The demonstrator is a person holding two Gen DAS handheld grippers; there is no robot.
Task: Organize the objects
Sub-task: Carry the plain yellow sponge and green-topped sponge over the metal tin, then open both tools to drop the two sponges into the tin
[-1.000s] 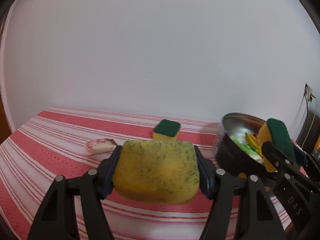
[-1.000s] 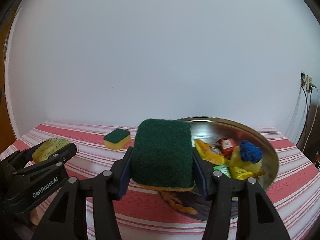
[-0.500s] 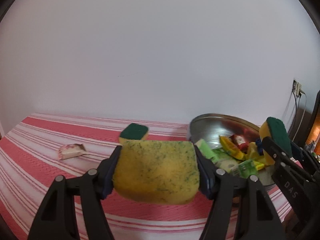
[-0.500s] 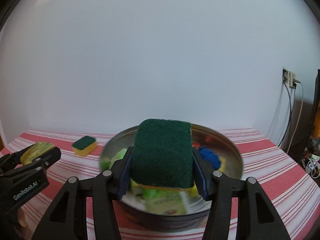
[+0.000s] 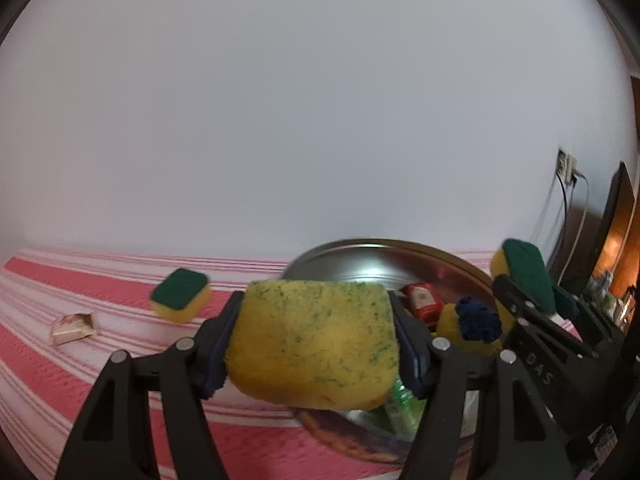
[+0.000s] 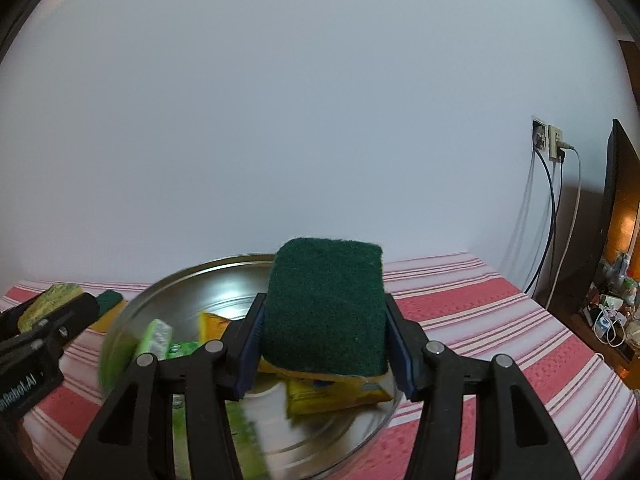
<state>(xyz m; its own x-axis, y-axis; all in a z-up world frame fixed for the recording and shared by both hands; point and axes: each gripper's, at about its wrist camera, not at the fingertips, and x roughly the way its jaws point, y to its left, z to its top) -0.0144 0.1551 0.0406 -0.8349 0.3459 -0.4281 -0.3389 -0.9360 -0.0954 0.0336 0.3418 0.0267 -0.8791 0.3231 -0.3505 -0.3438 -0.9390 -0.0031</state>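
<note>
My left gripper [image 5: 316, 344] is shut on a yellow sponge with green flecks [image 5: 314, 342], held above the near rim of a steel bowl [image 5: 372, 250]. My right gripper [image 6: 324, 340] is shut on a green-topped yellow sponge [image 6: 326, 308], held over the same bowl [image 6: 192, 280]. The bowl holds several packets, a red sachet [image 5: 422, 300] and a yellow item with a blue top [image 5: 474, 324]. A third green-and-yellow sponge [image 5: 180, 294] lies on the red-striped cloth left of the bowl. The right gripper also shows at the right of the left wrist view [image 5: 528, 280].
A crumpled wrapper [image 5: 72, 328] lies on the striped cloth [image 5: 60, 360] at the far left. A white wall stands behind the table. A wall socket with cables [image 6: 550, 144] and a dark cabinet [image 6: 620, 200] are to the right, past the table's edge.
Both grippers have swung right toward the bowl with their sponges still held. The bowl now sits straight ahead of each gripper, and the loose sponge and wrapper have slid left in view.
</note>
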